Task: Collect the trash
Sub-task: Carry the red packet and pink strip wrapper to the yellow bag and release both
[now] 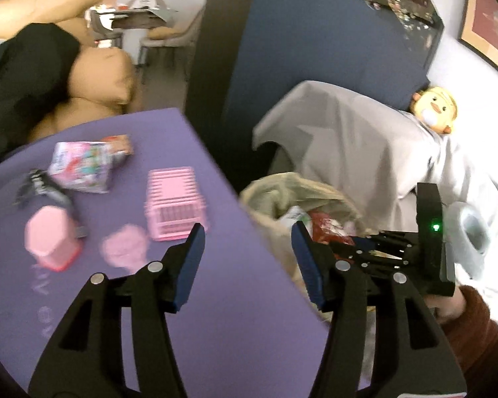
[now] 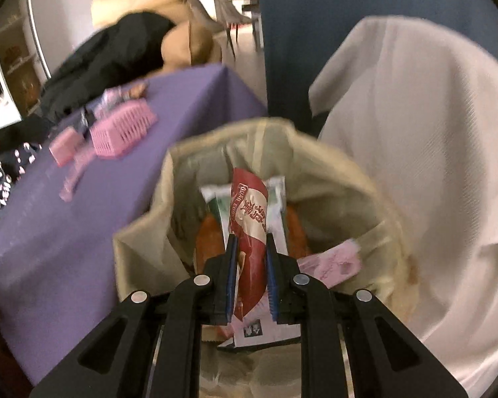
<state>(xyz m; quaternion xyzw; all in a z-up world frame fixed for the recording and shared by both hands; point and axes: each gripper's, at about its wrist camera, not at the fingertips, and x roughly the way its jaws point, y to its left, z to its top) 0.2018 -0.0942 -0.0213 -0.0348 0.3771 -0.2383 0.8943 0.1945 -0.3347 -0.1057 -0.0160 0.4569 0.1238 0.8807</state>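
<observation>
While the purple table [image 1: 215,298] fills the left of both views, the beige-lined trash bin [image 2: 142,242] stands just beside its right edge, with a white-draped chair [image 2: 431,165] to the right of the bin. On the table's far part lie a pink slatted basket [image 1: 174,210] and a colourful snack packet [image 1: 81,165]. The right gripper [image 2: 251,255] is clamped on a red wrapper [image 2: 249,212] above the bin's opening. The left gripper [image 1: 247,258] is spread wide, holding nothing, over the table edge.
</observation>
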